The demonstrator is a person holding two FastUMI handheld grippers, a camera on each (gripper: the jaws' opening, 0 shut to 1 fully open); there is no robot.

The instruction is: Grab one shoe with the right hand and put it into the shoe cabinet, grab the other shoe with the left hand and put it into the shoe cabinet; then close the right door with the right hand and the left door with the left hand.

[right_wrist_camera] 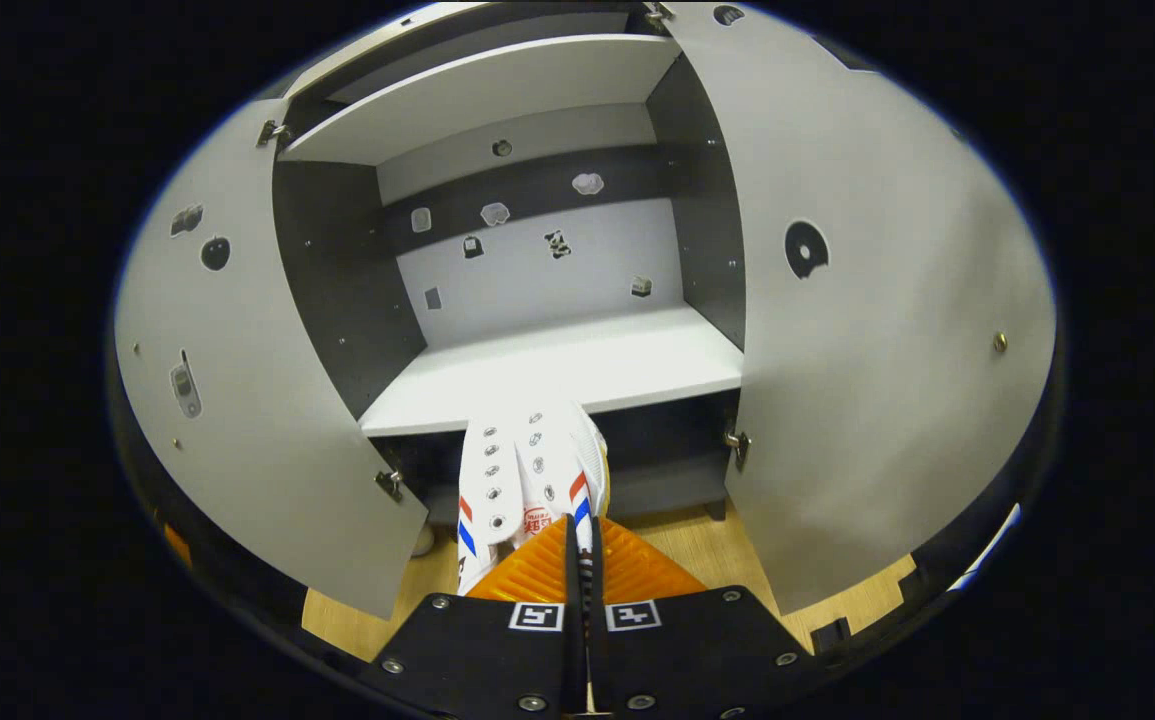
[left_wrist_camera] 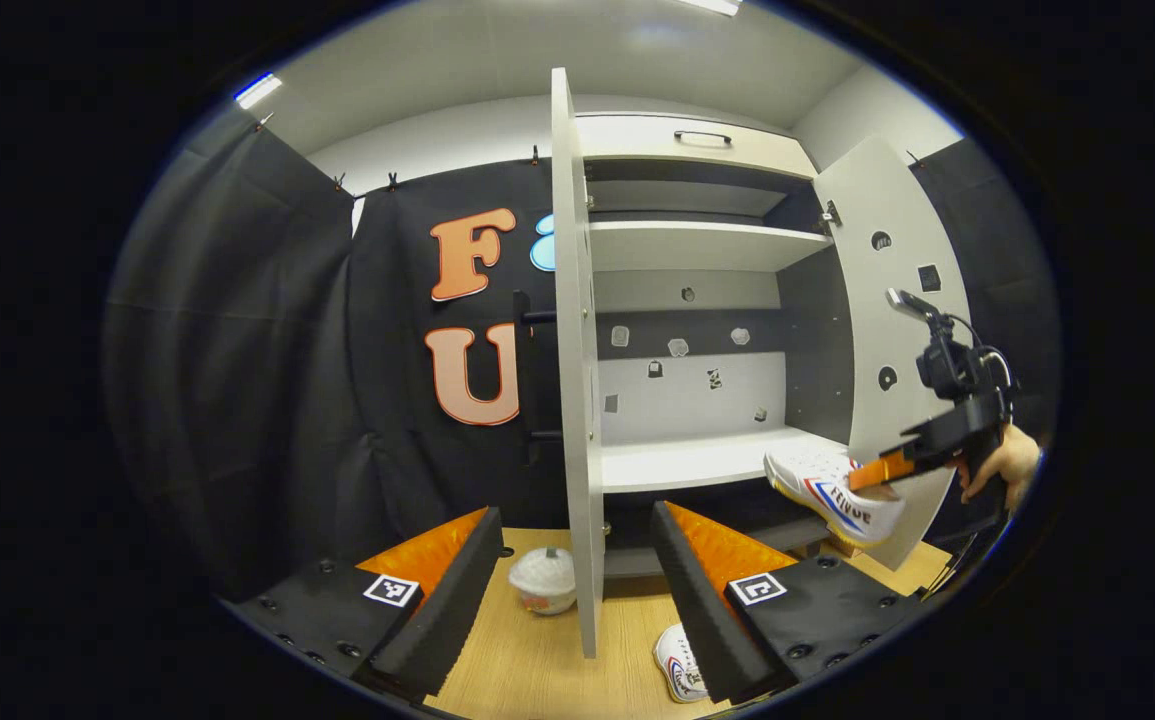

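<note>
A: The right claw (right_wrist_camera: 577,560) is pinched nearly closed on the heel collar of a white canvas shoe with red and blue stripes (right_wrist_camera: 527,470), toe just over the front edge of the grey shoe cabinet's lower shelf (right_wrist_camera: 637,365).

B: A thin grip; I'd guess it could twist out and drop.

A: The left claw (left_wrist_camera: 577,570) is wide open, holding nothing. The other white shoe (left_wrist_camera: 679,665) lies on the wooden floor (left_wrist_camera: 527,660) near a small white cup (left_wrist_camera: 543,578). The open left door (left_wrist_camera: 577,400) stands edge-on between its fingers, in the way.

The left tongs (left_wrist_camera: 577,570) gape wide and level with nothing between their fingers, while the right tongs (right_wrist_camera: 580,560), gripped by a hand (left_wrist_camera: 1002,470), are pinched nearly closed on a shoe (right_wrist_camera: 527,470).
</note>
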